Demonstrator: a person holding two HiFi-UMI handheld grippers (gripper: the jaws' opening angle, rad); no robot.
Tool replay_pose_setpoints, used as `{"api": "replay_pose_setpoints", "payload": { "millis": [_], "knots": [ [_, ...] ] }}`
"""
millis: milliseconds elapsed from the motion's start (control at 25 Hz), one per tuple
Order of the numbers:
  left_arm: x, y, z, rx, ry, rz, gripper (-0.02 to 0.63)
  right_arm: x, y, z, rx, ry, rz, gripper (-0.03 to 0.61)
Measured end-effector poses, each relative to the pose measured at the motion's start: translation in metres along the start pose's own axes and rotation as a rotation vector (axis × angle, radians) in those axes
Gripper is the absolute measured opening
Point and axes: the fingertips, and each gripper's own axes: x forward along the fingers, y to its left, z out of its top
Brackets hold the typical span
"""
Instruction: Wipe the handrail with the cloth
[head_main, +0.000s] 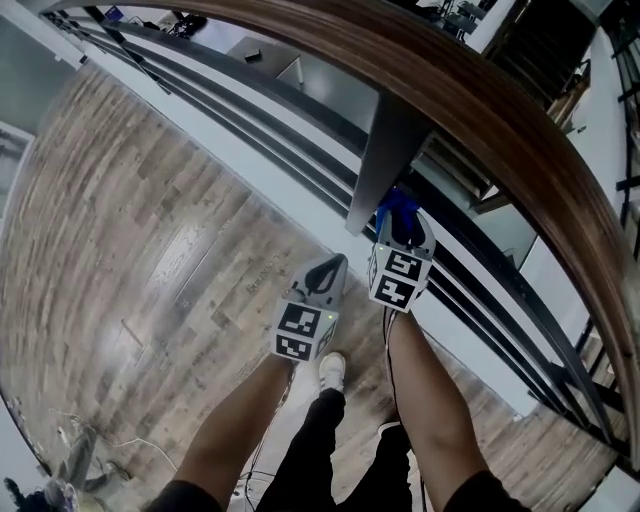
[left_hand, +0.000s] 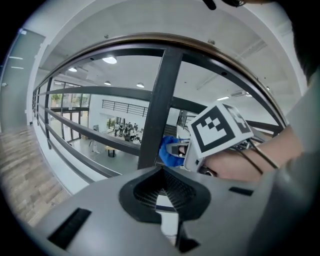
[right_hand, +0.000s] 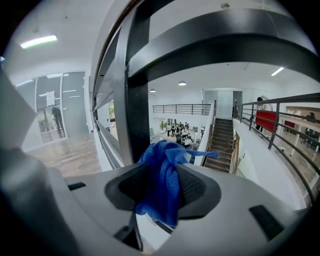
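One cloth (right_hand: 160, 197) in right tongs (right_hand: 164, 169); left tongs (left_hand: 161, 171) closed

The curved brown wooden handrail (head_main: 480, 95) arcs over the dark metal post (head_main: 385, 160). The right tongs (head_main: 402, 222) sit under the rail, just right of the post, with the crumpled blue cloth (head_main: 398, 205) between their jaws. The left tongs (head_main: 325, 272) lie beside them to the left, over the grey-brown plank floor (head_main: 130, 250).

Office bldg atrium, upper flr: handrail (head_main: 470, 95), stairs (right_hand: 222, 145) (lobby (right_hand: 175, 131) below).

Wood floor (head_main: 150, 250), distant staircase (right_hand: 221, 145), red panel (right_hand: 265, 120)
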Motion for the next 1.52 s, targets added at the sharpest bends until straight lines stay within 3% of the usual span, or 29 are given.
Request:
{"api": "replay_pose_setpoints", "payload": {
  "millis": [240, 360, 520, 840, 1520],
  "knots": [
    [0.0, -0.009, -0.003, -0.01, -0.005, -0.009, 0.005, 0.003, 0.005, -0.009, -0.004, 0.077, 0.029, 0.156],
    [-0.001, -0.01, -0.001, -0.009, -0.007, -0.008, 0.005, 0.005, 0.006, -0.009, 0.022, 0.117, 0.016, 0.108],
    [-0.006, -0.014, 0.001, -0.005, -0.01, -0.009, 0.005, 0.002, 0.004, -0.008, 0.069, 0.11, 0.01, 0.083],
    [-0.005, -0.029, -0.006, 0.017, 0.007, -0.02, 0.005, -0.02, -0.024, -0.018, 0.053, 0.097, -0.015, 0.08],
    [0.04, -0.191, -0.013, 0.081, 0.054, -0.172, 0.005, -0.129, -0.18, -0.078, 0.126, 0.126, -0.135, 0.08]
  ]
}}
